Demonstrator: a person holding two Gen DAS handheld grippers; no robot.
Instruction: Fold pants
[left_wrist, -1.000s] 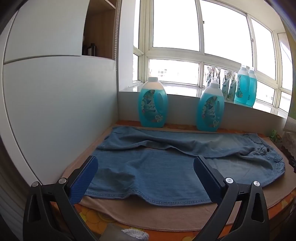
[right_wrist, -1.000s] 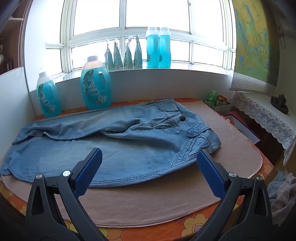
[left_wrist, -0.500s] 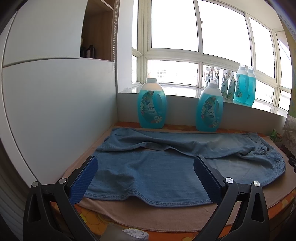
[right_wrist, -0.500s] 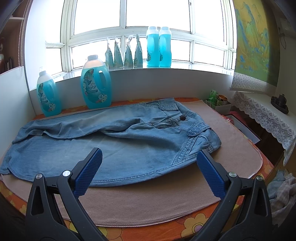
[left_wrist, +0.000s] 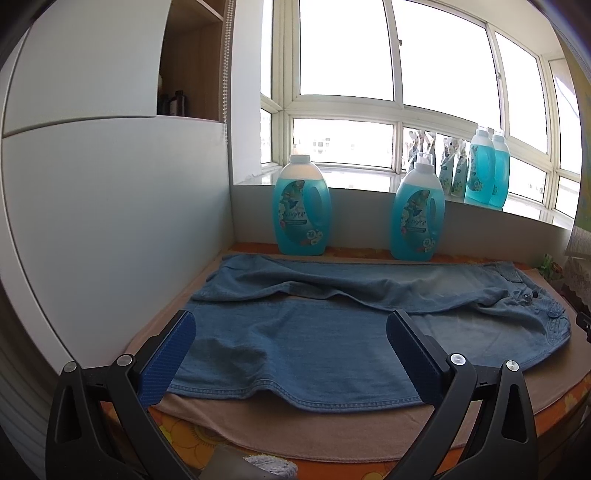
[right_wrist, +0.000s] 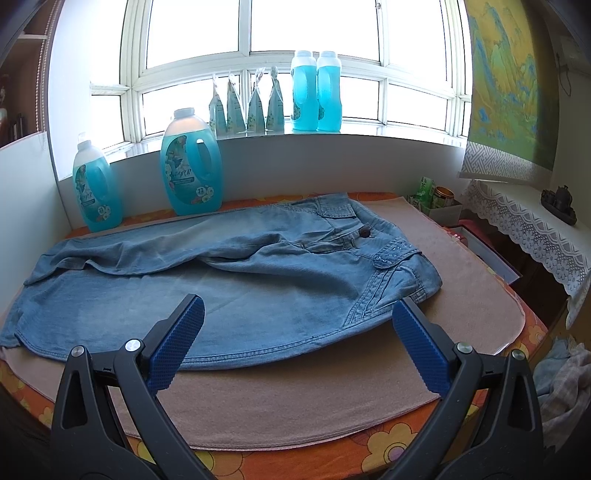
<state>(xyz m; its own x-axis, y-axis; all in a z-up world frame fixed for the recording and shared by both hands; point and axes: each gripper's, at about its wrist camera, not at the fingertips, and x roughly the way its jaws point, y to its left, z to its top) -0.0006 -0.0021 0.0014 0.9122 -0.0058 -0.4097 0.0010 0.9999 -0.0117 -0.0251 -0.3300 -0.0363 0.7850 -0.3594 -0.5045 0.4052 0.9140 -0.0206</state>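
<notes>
Faded blue denim pants (right_wrist: 229, 280) lie flat on beige mat (right_wrist: 314, 391). Left gripper (left_wrist: 291, 354) wide open, holds nothing. Right gripper (right_wrist: 295, 343) wide open, holds nothing, above pants.

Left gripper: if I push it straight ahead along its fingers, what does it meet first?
Probably the jeans: the open left gripper points over their near hem. Depth is unclear; it may pass just above the denim.

Denim pants (right_wrist: 229, 280) are lying flat on a tan mat (right_wrist: 332, 391) covering the floral tabletop (right_wrist: 399, 443), waistband to the right. The right gripper (right_wrist: 295, 343) is hovering above the near hem, jaws spread wide. Two blue detergent bottles (right_wrist: 192, 162) are standing behind.
</notes>
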